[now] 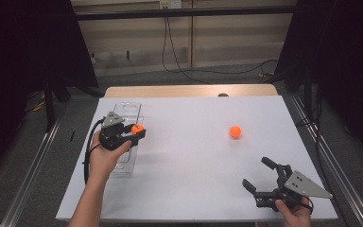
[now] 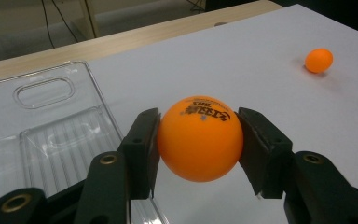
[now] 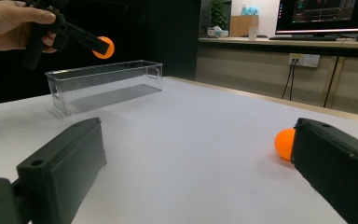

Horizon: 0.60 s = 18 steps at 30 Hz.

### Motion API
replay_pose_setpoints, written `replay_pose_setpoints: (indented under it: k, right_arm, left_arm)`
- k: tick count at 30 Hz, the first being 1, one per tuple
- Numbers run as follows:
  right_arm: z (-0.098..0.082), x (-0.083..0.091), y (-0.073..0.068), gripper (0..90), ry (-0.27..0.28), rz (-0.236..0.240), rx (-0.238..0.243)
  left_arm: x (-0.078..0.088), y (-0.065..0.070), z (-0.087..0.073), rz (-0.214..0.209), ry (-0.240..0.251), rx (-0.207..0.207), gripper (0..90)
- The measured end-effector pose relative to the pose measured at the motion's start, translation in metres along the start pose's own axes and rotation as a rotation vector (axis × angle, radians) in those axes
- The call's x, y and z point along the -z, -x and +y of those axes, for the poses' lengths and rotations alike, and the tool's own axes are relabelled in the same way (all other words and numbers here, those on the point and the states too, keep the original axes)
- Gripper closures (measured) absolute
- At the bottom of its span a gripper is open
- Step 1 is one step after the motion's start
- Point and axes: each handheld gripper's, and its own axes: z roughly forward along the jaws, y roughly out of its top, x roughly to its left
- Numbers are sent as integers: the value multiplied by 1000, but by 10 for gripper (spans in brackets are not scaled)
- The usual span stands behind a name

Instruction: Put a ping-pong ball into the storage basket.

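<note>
Between the two black pads of the left gripper (image 2: 199, 140) sits an orange ball (image 2: 199, 138), clamped on both sides; black printed lettering shows on its upper face. Seen from the high view, this gripper (image 1: 133, 134) is held in the person's left hand (image 1: 101, 158) above the right-hand edge of a clear plastic bin (image 1: 127, 109), with the ball (image 1: 137, 128) at its tip. From the right gripper view, the held ball (image 3: 104, 47) hangs clear above the bin (image 3: 103, 84), not touching its rim. Directly below and to the left of the left gripper's jaws, the bin's ribbed floor (image 2: 58, 149) and handle cut-out are visible.

Well to the right of the left gripper, a second orange ball (image 1: 235, 132) rests on the white table surface (image 1: 194, 156). It lies ahead of the right gripper (image 1: 263, 176), apart from it. Along that gripper's own view, this ball (image 3: 284, 144) shows just beside the inner edge of the right-hand jaw, partly covered by it.

The right gripper stands released, jaws wide apart with nothing between them, held low near the table's near edge in the person's right hand (image 1: 294, 213).
</note>
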Motion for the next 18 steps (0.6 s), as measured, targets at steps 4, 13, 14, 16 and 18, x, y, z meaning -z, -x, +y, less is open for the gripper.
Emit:
replay_pose_setpoints:
  k: [4,13,14,16,18]
  right_arm:
    - [0,0,0,22,2,-1,0]
    - [0,0,0,22,1,-1,0]
    - [0,0,0,22,1,0,-1]
    - [0,0,0,22,1,-1,-1]
    - [0,0,0,22,0,1,0]
  left_arm:
    - [0,-2,0,7,-4,0,508]
    - [0,-6,1,20,-4,-2,509]
    - [0,-6,1,21,-1,2,509]
    - [0,-7,1,27,-1,2,509]
    - [0,-8,1,27,-2,5,509]
